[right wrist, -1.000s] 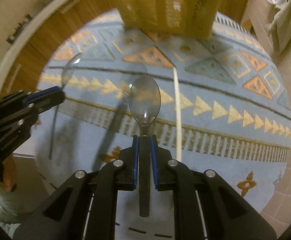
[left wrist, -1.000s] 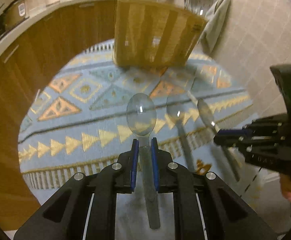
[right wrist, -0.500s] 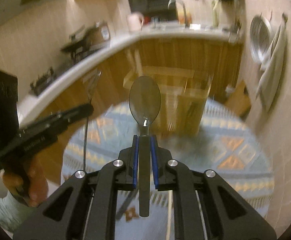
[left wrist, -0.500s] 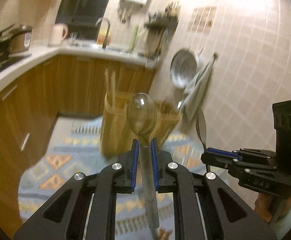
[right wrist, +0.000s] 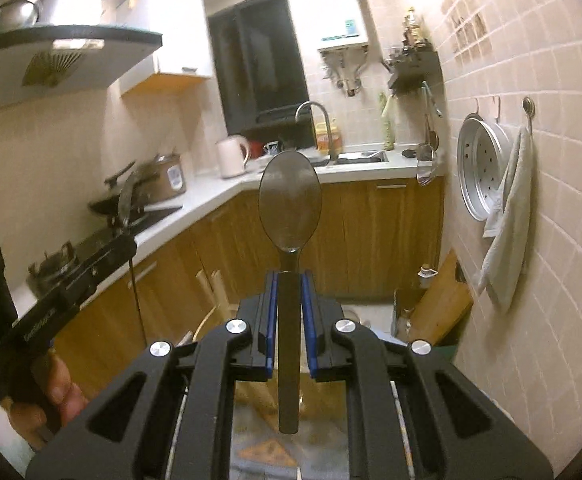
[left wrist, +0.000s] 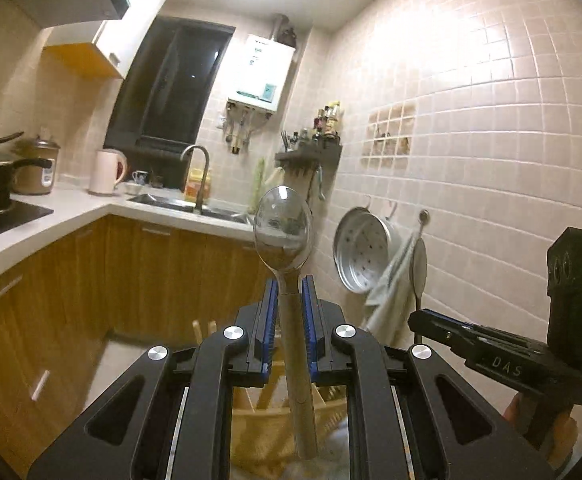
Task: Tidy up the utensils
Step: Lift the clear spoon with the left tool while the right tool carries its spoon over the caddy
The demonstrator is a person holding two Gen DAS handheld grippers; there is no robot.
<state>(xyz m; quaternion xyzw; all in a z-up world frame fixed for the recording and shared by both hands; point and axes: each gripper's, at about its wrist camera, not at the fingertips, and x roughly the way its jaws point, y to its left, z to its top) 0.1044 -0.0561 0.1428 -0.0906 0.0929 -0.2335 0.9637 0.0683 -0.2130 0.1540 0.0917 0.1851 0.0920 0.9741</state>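
My left gripper is shut on a metal spoon, bowl up and handle hanging down between the fingers. My right gripper is shut on a second metal spoon, also bowl up. Both are raised and tilted toward the kitchen wall. A wooden utensil holder shows partly below the left gripper, with chopsticks standing in it. In the left wrist view the right gripper is at the right, its spoon edge-on. In the right wrist view the left gripper is at the left.
Wooden cabinets and a white counter with sink, kettle and pots run along the left and back. A steamer tray and a towel hang on the tiled wall at right. A cutting board leans below. The patterned rug lies underneath.
Both grippers have lifted off the rug and tilted upward with their spoons, so the views went from the rug to the kitchen walls. The utensil holder has dropped low in both views.
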